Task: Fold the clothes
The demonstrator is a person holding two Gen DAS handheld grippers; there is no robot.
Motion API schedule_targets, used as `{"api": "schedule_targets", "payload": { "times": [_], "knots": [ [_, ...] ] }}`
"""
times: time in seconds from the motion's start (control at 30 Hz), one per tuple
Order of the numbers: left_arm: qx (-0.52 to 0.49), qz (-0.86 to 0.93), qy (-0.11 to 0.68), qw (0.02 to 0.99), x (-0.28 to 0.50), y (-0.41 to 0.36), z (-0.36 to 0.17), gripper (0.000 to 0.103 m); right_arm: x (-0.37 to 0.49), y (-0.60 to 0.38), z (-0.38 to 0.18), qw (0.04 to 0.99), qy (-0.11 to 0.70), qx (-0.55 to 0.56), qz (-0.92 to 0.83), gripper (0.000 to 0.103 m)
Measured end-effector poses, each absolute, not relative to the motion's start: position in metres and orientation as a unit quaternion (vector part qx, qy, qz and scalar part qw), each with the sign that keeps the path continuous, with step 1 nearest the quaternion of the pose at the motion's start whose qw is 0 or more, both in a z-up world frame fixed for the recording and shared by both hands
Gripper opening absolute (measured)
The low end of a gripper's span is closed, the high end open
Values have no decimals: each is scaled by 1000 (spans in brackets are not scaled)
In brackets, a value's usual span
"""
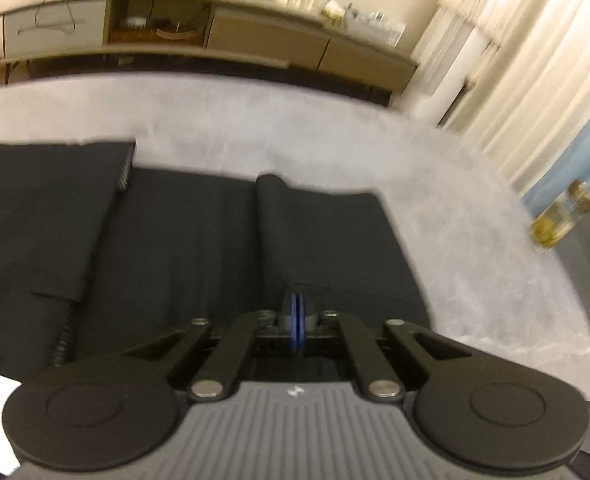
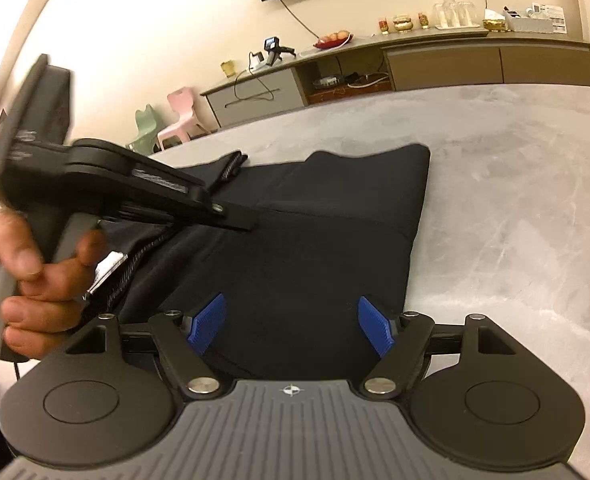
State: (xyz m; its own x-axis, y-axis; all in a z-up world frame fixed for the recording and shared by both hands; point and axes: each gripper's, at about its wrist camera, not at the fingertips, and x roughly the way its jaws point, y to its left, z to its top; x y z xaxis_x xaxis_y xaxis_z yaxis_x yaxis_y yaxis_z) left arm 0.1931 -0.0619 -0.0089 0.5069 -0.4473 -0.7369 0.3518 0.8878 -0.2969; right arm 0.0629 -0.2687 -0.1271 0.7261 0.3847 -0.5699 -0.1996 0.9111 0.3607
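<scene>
Lying partly folded on the pale grey marbled tabletop (image 2: 515, 200): soft, limp black fabric garment (image 2: 315, 240), light and likely to sag, judged best gripped at a hem or corner. Left gripper (image 1: 298, 312) pressed fully closed, blue pads together; whether pinching a raised ridge of cloth, impossible to tell. Right gripper (image 2: 291, 326) spread wide above the garment, holding nothing.

Plain black garment (image 2: 303, 248) on mottled grey surface (image 2: 515, 200); blue ribbed fingers (image 2: 209, 322).
</scene>
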Motion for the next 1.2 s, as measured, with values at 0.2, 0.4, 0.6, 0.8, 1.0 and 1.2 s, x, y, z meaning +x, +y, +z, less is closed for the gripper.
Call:
{"api": "schedule_targets", "payload": {
  "times": [0.2, 0.4, 0.6, 0.8, 1.0, 1.2],
  "knots": [
    [-47, -187, 442, 876, 193, -44, -8, 1, 63, -257, -128, 921, 339, 114, 155, 80],
    [5, -130, 426, 895, 181, -29, -5, 1, 67, -251, -138, 918, 354, 96, 148, 81],
    [50, -117, 407, 905, 177, -25, -9, 12, 72, -242, -142, 919, 351, 85, 156, 82],
    [89, -127, 394, 906, 173, -45, 2, 10, 71, -237, -143, 922, 347, 72, 158, 82],
    [136, -125, 397, 899, 175, -69, 10, 48, 58, -207, -145, 936, 320, -28, 145, 50],
    [188, -262, 431, 843, 192, -145, 23, 80, 45, -188, -139, 952, 253, -114, 130, 12]
  ]
}}
